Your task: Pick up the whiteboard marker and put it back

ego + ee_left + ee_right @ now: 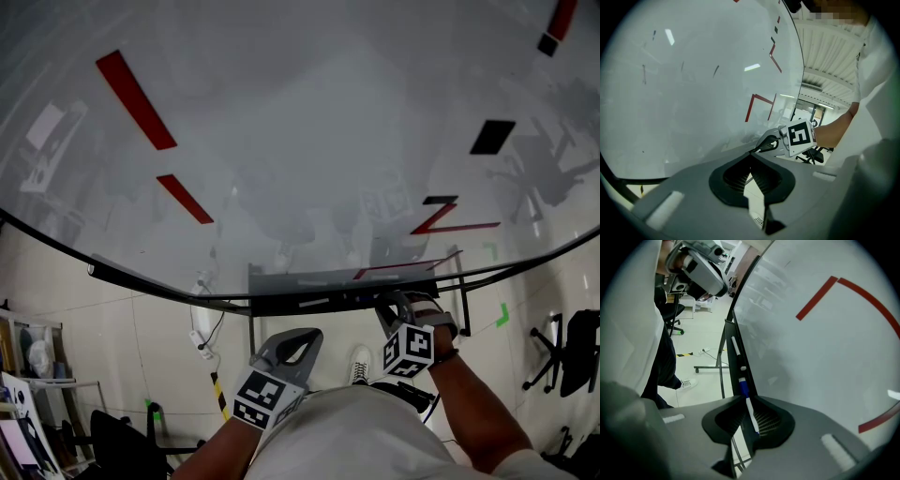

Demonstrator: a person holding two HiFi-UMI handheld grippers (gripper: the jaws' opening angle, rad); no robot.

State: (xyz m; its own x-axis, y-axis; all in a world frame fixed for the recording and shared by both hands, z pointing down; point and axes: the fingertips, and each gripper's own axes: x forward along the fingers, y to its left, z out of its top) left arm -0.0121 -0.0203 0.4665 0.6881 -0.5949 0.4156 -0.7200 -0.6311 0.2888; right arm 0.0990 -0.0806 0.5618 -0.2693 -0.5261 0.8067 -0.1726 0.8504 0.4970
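Observation:
The whiteboard marker (pixel 751 413), white body with a blue cap (pixel 743 388), lies along the whiteboard's bottom tray (pixel 729 329). My right gripper (pixel 743 398) is shut on its white body, at the tray's right part (pixel 389 302). In the head view the marker itself is hidden by that gripper. My left gripper (pixel 307 335) hangs below the tray, shut with nothing between its fingers (pixel 751 154). From the left gripper view I see the right gripper (pixel 769 143) against the board's lower edge.
The large whiteboard (pixel 309 141) carries red strokes (pixel 136 98) and black patches (pixel 492 136). Another white marker (pixel 736 347) lies farther along the tray. Below are the board's stand (pixel 723 366), a tiled floor, cables (pixel 202 342) and office chairs (pixel 572 352).

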